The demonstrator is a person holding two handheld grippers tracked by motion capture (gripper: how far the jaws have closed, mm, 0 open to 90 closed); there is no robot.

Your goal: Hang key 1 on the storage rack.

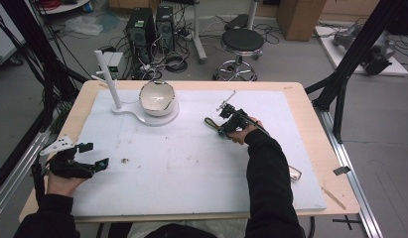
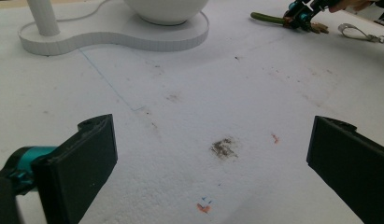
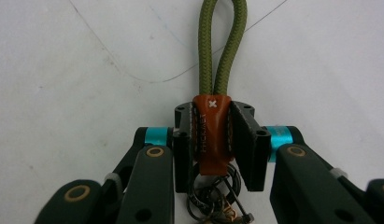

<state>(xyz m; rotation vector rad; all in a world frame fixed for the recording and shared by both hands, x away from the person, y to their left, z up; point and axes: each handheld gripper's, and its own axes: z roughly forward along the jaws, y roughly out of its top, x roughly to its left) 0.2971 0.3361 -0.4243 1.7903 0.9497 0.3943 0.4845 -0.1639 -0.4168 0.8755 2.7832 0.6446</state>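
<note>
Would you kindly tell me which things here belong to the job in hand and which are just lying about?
In the job:
- right gripper, shut on the keyring strap
- the strap's green cord loop and metal rings

Lying about:
- left gripper, open over the white mat
- white bowl on its white stand
- metal clip
- stool and computers on the floor

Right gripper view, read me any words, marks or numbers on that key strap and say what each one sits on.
"x": a small white stitched cross near the top of the brown leather tab of the keychain.
Embossed lettering down the leather tab: too faint to read.
Olive cord loop: no text.
Key rings: no text.
</note>
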